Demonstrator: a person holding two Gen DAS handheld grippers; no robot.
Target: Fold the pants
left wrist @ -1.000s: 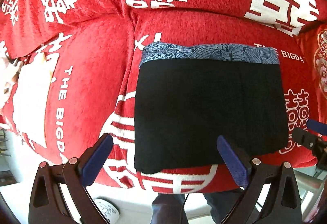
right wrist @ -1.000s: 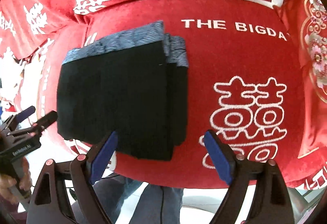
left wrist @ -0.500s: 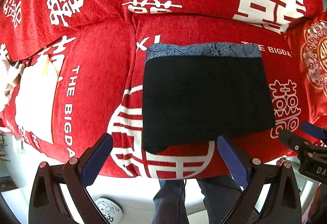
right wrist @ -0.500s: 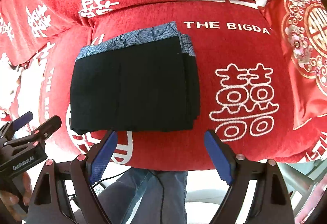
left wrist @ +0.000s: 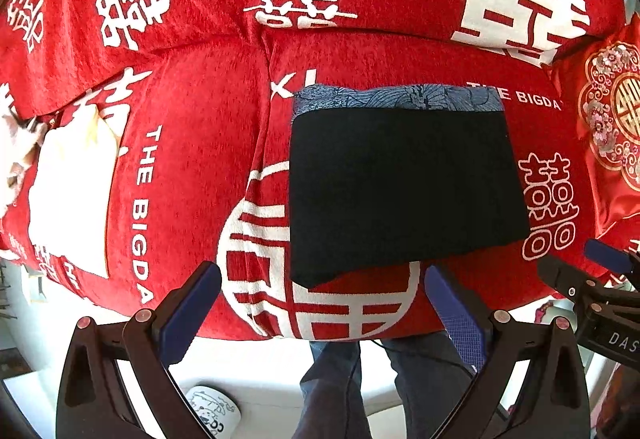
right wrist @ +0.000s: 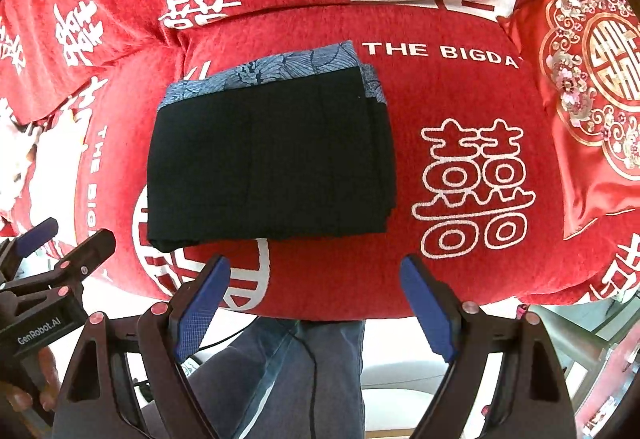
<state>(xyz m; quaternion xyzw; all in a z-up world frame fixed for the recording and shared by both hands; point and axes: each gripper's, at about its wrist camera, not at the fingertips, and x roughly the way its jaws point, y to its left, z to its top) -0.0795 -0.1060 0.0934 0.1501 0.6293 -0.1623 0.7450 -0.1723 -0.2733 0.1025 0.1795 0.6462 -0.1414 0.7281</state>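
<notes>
Black pants (left wrist: 404, 191) folded into a flat rectangle, blue patterned waistband (right wrist: 272, 73) at the far edge, lying on the red sofa cushion (right wrist: 460, 95). Left gripper (left wrist: 322, 299) and right gripper (right wrist: 312, 297) both spread wide, grasping nothing, poised just off the cushion's front edge, apart from the pants.

Pants (left wrist: 404, 187) (right wrist: 268, 155): black, folded into a flat rectangle, blue patterned waistband along far edge, lying on red cushion (left wrist: 192, 175) (right wrist: 460, 91).
</notes>
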